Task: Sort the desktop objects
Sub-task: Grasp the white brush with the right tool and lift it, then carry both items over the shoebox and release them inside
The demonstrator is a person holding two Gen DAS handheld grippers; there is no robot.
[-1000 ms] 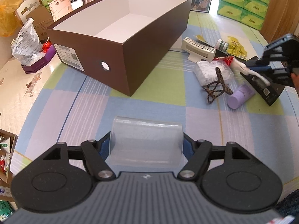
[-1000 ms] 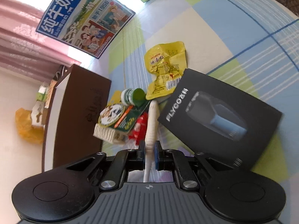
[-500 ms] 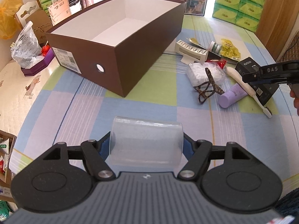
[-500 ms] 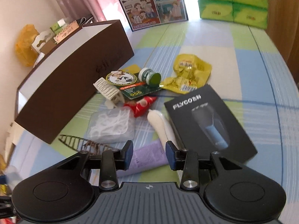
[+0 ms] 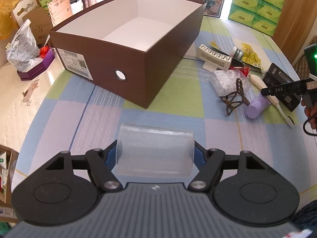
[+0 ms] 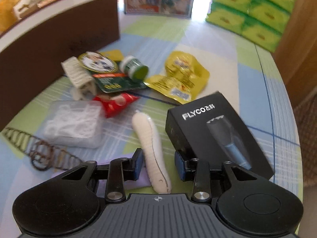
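My left gripper (image 5: 155,149) is shut on a clear plastic cup (image 5: 154,158) lying sideways between the pads, held above the checked tablecloth in front of the open brown box (image 5: 126,63). My right gripper (image 6: 158,156) hangs over a white toothbrush (image 6: 144,130) that lies on the cloth; its jaws are closing with the handle between them, and the pads stand apart from it. In the left wrist view the right gripper (image 5: 285,90) shows side-on at the far right, above the toothbrush (image 5: 273,99).
Around the toothbrush lie a black FLYCO box (image 6: 214,130), a purple tube (image 5: 257,107), a clear box of floss picks (image 6: 73,123), a brown hair clip (image 6: 39,150), a red packet (image 6: 116,103), yellow snack packets (image 6: 182,79) and a green-lidded jar (image 6: 136,69). Green tissue packs (image 6: 247,10) stand behind.
My right gripper let go of the toothbrush, which now lies on the cloth, and rolled back upright. The left gripper keeps its hold on the cup and has drifted slightly.
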